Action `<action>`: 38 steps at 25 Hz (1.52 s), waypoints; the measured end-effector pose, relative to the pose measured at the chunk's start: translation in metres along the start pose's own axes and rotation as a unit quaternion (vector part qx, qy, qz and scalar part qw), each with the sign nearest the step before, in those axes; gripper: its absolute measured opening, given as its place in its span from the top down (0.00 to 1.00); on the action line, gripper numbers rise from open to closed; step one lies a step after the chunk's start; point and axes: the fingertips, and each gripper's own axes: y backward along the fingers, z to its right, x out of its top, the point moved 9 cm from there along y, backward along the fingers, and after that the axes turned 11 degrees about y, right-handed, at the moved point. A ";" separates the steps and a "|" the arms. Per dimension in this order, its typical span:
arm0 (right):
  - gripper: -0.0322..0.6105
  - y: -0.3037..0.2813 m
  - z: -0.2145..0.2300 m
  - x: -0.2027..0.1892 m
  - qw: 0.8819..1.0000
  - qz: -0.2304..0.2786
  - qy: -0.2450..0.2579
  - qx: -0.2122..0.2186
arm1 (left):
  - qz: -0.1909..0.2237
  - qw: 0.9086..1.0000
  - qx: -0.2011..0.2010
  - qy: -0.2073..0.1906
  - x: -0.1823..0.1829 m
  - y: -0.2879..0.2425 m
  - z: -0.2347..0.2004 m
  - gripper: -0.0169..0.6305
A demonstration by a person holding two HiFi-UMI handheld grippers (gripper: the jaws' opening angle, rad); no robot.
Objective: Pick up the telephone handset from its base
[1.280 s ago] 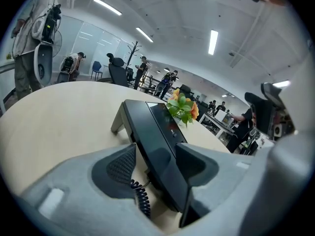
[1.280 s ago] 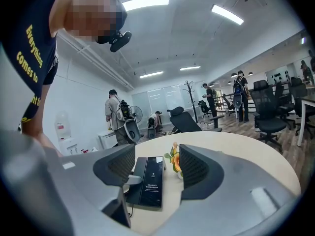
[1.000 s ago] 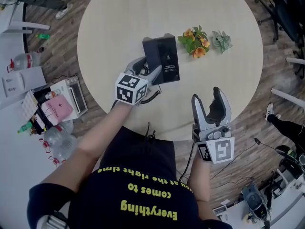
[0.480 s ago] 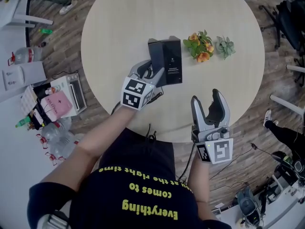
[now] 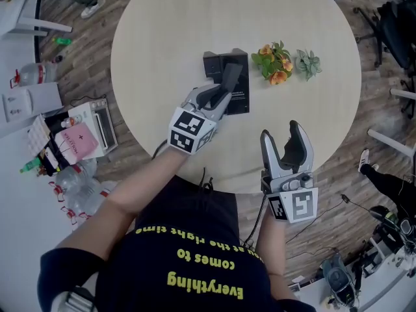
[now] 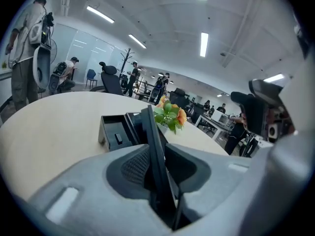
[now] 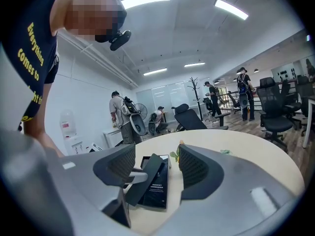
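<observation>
- Nearest to the person's body, at the edge of the table (image 5: 169,31), the right gripper (image 5: 284,132) stands with its jaws wide apart and nothing between them. The phone is well ahead of it and to its left. The risk here is small. Only a needless push forward could bump the base.
- Ahead and to the left of that one, the left gripper (image 5: 209,100) is closing its jaws on the handset (image 6: 153,132). The handset stands edge-on between the two pads, and they press on its thin sides. The grip sits on the near end only, and the long part reaches out past the fingertips, tilted upward. I think this is the main danger: most of the weight lies beyond the pads, so the handset may turn in the grip or slide out if the hand moves quickly.
- Just beyond the fingertips, the far end of the handset hangs close above the base (image 5: 239,95), whose cradle on the left side now shows empty. To my judgement the lift has only begun. A sideways pull before the handset is clear could catch the base and drag it over the table.
- Beyond the base and to the right of the gripper, the flowers (image 5: 273,60) stand just beside it, with a small green plant (image 5: 305,62) further right. A sliding base or a swinging handset could knock them over.
</observation>
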 end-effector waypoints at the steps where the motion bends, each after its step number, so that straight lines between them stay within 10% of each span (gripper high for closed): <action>1: 0.52 0.001 0.000 0.000 1.000 0.000 0.000 -0.001 | -0.010 1.000 0.000 -0.002 0.000 -0.003 0.001 0.82; 13: 0.53 0.011 -0.002 0.000 1.000 0.001 0.000 -0.012 | -0.029 0.999 -0.014 -0.033 -0.003 -0.010 0.015 0.84; 23: 0.56 0.020 -0.006 0.009 1.000 0.015 0.011 -0.023 | 0.033 0.999 -0.033 -0.006 0.021 0.027 0.010 0.85; 38: 0.93 0.044 -0.027 0.045 0.995 0.063 0.057 -0.045 | 0.127 0.990 -0.037 -0.052 0.064 0.095 0.034 0.85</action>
